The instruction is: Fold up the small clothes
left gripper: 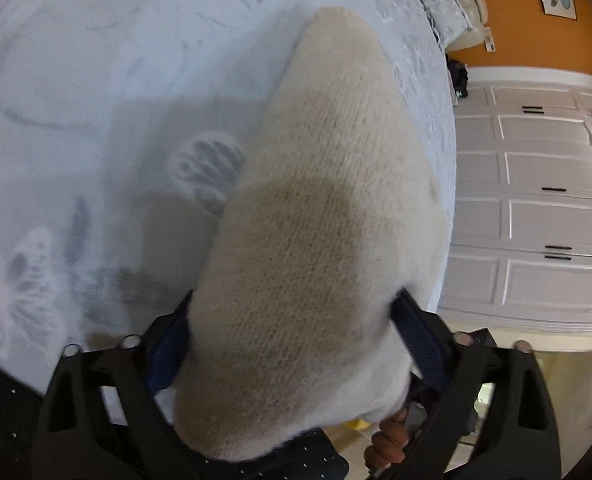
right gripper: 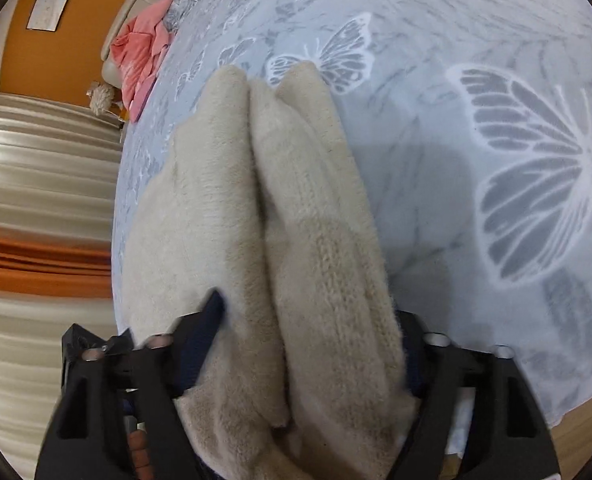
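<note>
A cream knitted garment (left gripper: 315, 208) fills the left wrist view, lying between the two fingers of my left gripper (left gripper: 292, 320) and stretching away over the bed. The left gripper is shut on its near edge. In the right wrist view the same cream garment (right gripper: 280, 216) shows as folded layers with a crease down the middle. My right gripper (right gripper: 307, 316) is shut on its near end, blue pads (right gripper: 212, 312) pressed against the fabric. The fingertips are partly hidden by the knit.
The garment lies on a pale blue bedspread (right gripper: 475, 160) with white butterfly prints. A pink cloth (right gripper: 144, 56) lies at the bed's far corner. White cabinet doors (left gripper: 535, 200) stand beyond the bed edge, striped curtains (right gripper: 44, 184) on the other side.
</note>
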Tool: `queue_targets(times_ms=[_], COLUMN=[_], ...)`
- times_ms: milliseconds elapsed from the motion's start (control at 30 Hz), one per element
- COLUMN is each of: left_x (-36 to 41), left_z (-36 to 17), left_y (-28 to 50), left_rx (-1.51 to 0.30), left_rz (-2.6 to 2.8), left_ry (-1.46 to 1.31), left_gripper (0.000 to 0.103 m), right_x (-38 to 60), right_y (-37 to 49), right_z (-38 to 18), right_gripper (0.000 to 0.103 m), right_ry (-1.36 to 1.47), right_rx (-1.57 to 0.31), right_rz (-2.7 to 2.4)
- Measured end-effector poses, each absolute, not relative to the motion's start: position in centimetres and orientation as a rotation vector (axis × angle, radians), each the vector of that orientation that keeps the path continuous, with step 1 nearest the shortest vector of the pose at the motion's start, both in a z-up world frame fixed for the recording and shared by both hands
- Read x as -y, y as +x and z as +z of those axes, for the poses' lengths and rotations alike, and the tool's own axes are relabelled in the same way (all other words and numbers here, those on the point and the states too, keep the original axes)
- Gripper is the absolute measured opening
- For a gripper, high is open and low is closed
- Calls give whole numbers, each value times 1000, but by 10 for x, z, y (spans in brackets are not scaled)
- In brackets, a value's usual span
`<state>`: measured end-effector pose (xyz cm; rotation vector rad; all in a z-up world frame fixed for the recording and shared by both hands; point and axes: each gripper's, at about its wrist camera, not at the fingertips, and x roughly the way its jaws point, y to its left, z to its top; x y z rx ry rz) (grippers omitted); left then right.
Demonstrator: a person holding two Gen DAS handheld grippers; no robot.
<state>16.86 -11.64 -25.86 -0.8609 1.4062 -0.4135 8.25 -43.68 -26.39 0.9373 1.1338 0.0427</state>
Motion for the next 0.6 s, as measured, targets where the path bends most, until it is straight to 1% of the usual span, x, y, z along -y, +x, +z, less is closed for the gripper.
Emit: queue_targets(times_ms=[33, 67, 100, 133, 233, 300, 367, 400, 433, 467, 500, 567, 600], left_x=[115, 113, 111, 107, 90, 77, 73, 72, 73, 71, 69, 67, 68], left_z=[-256, -252, -249, -243, -217, -207, -213, -223, -230, -236, -238, -239, -238], left_y=[169, 168, 167, 164, 152, 140, 134, 131, 128, 127, 124, 123, 125], left_rx=[-1405, -1404, -1402, -1394, -1348, -1344, -1376, -1411, -1432, -1442, -1432, -1413, -1403], left_rz=[-419, -432, -439, -452, -483, -486, -466, -439, -415, -397, -393, -357, -330], left_ry=[-849, -837, -832, -834, -799, -802, -799, -774, -759, -757, -772, -775, -760], left_gripper=[72, 66, 58, 54, 50, 50, 53, 57, 61, 63, 69, 81, 87], right_x=[436, 435, 433, 430, 414, 409, 404, 403, 404, 404, 405, 405, 404], right_y=[80, 77, 75, 73, 61, 54, 48, 45, 42, 39, 36, 33, 34], right_z=[-260, -254, -244, -236, -209, -208, -226, -239, -246, -250, -250, -249, -248], right_gripper=[44, 40, 39, 38, 38, 39, 48, 51, 59, 64, 64, 71, 72], right_ry=[948, 953, 941, 933, 900, 893, 899, 898, 895, 905, 926, 941, 940], right_rx=[-1122, -1105, -1090, -1077, -1048, -1060, -1112, -1157, -1177, -1174, -1159, -1154, -1156], right_rz=[54, 64, 74, 83, 145, 159, 139, 90, 50, 33, 26, -3, -13])
